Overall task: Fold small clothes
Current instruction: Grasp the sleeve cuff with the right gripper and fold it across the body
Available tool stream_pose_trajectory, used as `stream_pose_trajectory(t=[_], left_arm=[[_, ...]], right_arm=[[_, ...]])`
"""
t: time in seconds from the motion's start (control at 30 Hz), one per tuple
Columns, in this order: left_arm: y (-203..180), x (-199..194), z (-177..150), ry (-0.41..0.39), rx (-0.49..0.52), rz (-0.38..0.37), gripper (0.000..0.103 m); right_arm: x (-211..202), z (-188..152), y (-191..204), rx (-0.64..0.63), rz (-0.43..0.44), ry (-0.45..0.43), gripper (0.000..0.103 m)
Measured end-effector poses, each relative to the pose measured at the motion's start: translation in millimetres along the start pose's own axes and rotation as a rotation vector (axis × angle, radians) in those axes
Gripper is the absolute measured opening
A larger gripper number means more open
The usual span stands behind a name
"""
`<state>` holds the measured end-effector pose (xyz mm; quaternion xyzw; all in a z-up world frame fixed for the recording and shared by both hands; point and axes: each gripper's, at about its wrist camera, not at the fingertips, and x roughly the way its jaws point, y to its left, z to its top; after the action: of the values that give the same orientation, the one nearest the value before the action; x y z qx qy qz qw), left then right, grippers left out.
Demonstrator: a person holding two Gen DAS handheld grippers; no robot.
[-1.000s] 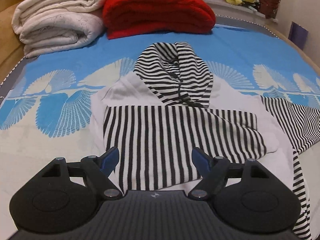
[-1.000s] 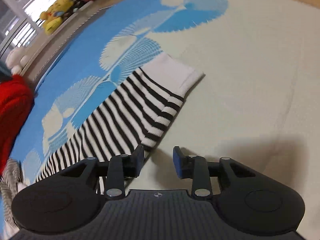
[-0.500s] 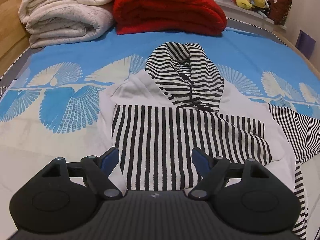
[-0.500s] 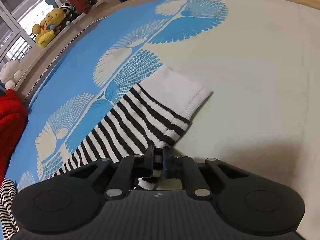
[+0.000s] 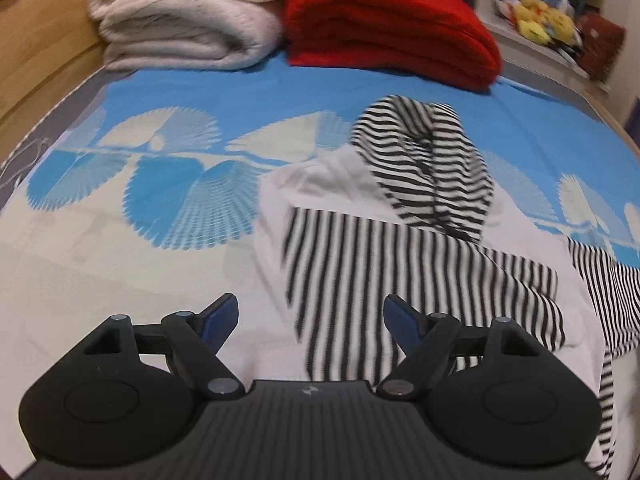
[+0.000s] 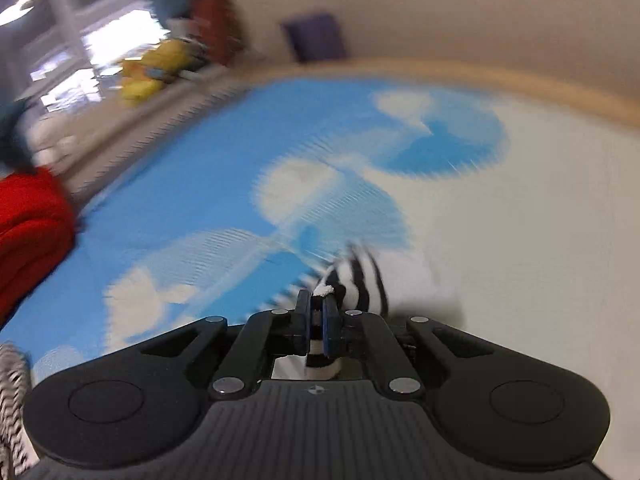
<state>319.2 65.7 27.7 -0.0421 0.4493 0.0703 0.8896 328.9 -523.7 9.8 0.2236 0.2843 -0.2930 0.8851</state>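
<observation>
A small black-and-white striped hoodie (image 5: 400,264) lies on the bed, hood pointing away, its left sleeve folded across the chest. My left gripper (image 5: 310,314) is open and empty, hovering over the hoodie's lower left part. The hoodie's right sleeve (image 5: 604,292) lies out to the right. In the right wrist view my right gripper (image 6: 317,300) is shut on that striped sleeve (image 6: 360,280) near its white cuff, which is lifted off the bed. The view is motion-blurred.
The blue and cream patterned bedspread (image 5: 160,184) covers the bed. Folded white blankets (image 5: 188,16) and a red blanket (image 5: 392,24) are stacked at the far end. Yellow plush toys (image 5: 540,20) sit on a sill at the back right. A wooden bed frame (image 6: 520,80) edges the mattress.
My right gripper closed on the sleeve near its cuff and is lifting it, swinging quickly. My left gripper drifted left, staying open over the hoodie.
</observation>
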Motion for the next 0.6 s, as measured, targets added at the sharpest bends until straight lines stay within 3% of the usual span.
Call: stream_pose_trajectory(t=[0.1, 0.2, 0.27, 0.33, 0.4, 0.5, 0.57, 0.6], left_arm=[[20.1, -2.5, 3.6, 0.01, -0.054, 0.01, 0.084], [38.6, -3.9, 8.2, 0.024, -0.107, 0.014, 0.084], [49.2, -4.0, 11.3, 0.035, -0.148, 0.005, 0.084], [58.4, -4.3, 14.7, 0.045, -0.184, -0.009, 0.084], [65.5, -5.0, 17.9, 0.048, -0.212, -0.017, 0.084], [71.7, -5.6, 20.7, 0.048, -0.239, -0.035, 0.083], [70.5, -3.3, 21.8, 0.051, -0.241, -0.057, 0.074], [68.6, -0.9, 21.6, 0.055, -0.238, -0.07, 0.063]], right_arm=[[-41.6, -12.2, 71.2, -0.175, 0.153, -0.08, 0.004], [-95.3, -42.9, 142.7, -0.329, 0.436, -0.106, 0.004], [-124.6, -72.0, 182.7, -0.41, 0.666, -0.019, 0.006], [-137.1, -100.4, 211.5, -0.42, 0.853, 0.192, 0.006], [-144.8, -123.1, 229.9, -0.436, 0.894, 0.351, 0.006], [-151.9, -127.8, 235.2, -0.434, 0.816, 0.434, 0.01], [-151.5, -112.2, 223.3, -0.354, 0.768, 0.458, 0.011], [-150.0, -102.9, 216.0, -0.313, 0.74, 0.454, 0.011]])
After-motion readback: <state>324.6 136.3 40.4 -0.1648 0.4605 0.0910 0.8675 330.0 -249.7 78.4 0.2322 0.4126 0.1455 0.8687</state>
